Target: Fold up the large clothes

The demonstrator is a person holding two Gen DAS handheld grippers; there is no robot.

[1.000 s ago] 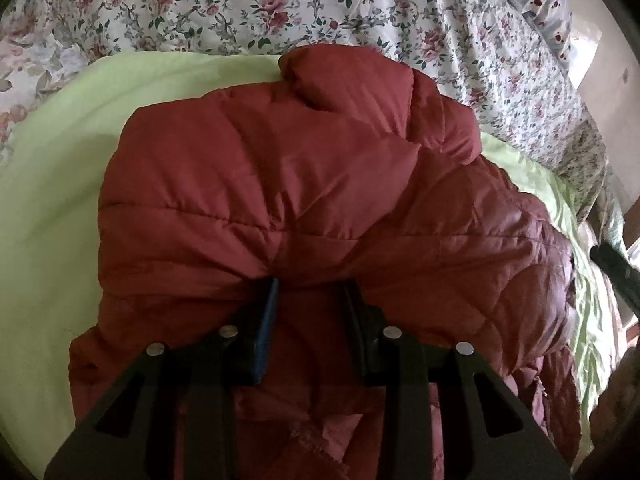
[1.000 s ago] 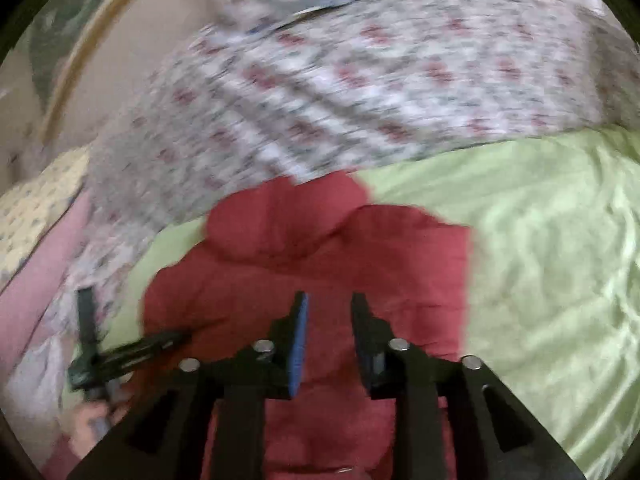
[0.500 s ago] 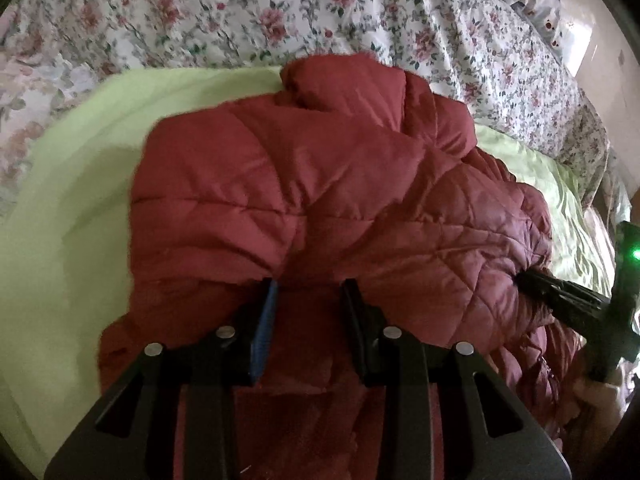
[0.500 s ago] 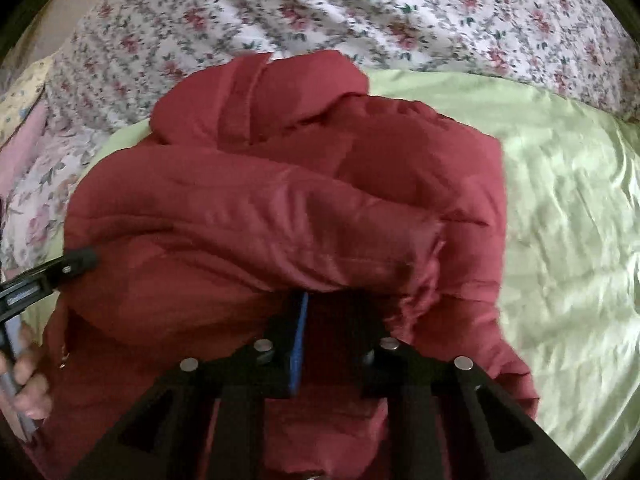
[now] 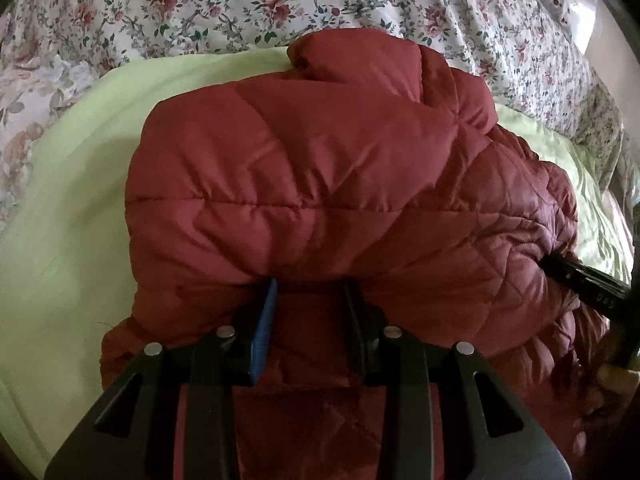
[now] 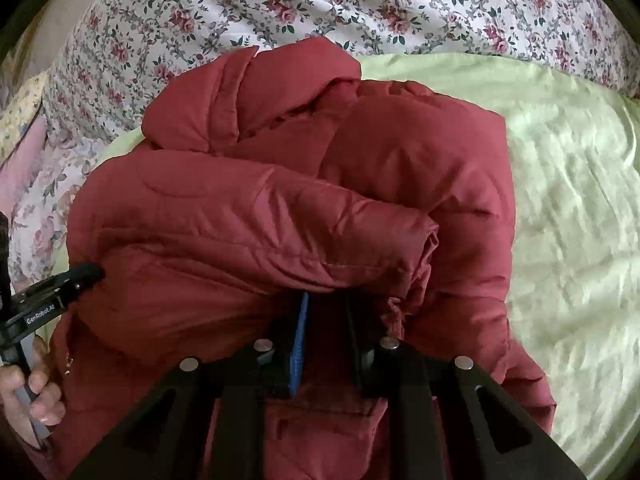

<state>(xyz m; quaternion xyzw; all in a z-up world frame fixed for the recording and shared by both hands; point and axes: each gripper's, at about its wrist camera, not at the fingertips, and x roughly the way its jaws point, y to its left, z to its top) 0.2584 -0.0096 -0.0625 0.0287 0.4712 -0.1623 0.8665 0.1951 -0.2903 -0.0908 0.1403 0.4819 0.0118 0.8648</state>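
- On the bed, atop the light green sheet (image 5: 72, 216) with the floral bedspread (image 5: 200, 4) behind it, lies the red quilted jacket (image 5: 320, 168), bunched into a thick mound.
- Progress, my read: roughly mid-fold. Hood/collar lump sits at the far end, one sleeve is laid across the body in the right wrist view, but edges are uneven and the near hem is loose. Squaring and at least one more fold look outstanding.
- Left gripper (image 5: 308, 292): angled down at the near edge, jaws narrow, a fold of jacket pinched between them and bulging over the tips.
- Left hand (image 6: 28, 396): wrapped round the handle, low at the jacket's left side.
- Right gripper (image 6: 324, 304): also tilted down, jaws nearly closed on jacket fabric under the crossed sleeve's cuff end; tips buried in cloth.
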